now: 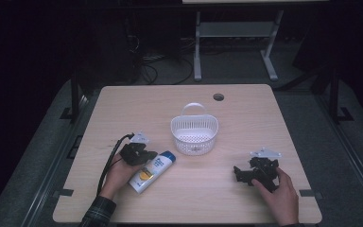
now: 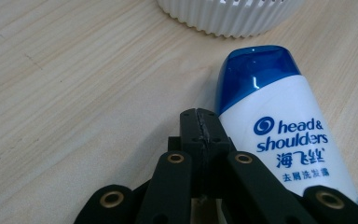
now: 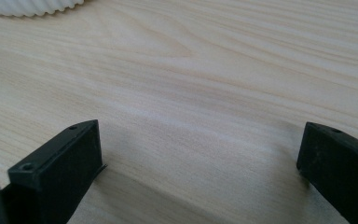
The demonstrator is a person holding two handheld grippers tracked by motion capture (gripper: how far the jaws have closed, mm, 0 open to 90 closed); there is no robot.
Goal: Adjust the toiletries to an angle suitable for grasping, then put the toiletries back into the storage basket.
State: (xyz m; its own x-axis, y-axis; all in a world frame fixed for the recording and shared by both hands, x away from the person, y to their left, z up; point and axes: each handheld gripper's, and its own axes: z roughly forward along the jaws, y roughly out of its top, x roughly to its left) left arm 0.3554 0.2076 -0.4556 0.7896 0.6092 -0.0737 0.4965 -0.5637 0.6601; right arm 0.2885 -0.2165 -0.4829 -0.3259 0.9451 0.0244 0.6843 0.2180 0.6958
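Currently the approach to a pick is judged to be in hand. A white Head & Shoulders shampoo bottle (image 1: 151, 171) with a blue cap (image 2: 256, 70) is seen lying flat on the wooden table (image 1: 246, 118), at seven o'clock from the white plastic basket (image 1: 194, 132). The left gripper (image 1: 139, 153) is set just beside the bottle near its cap, jaws clenched together with nothing between them. The right gripper (image 1: 246, 174) is rested at four o'clock from the basket, jaws spread wide over bare wood. Next, the left jaws would need to be opened and brought astride the bottle's body before any lift toward the basket.
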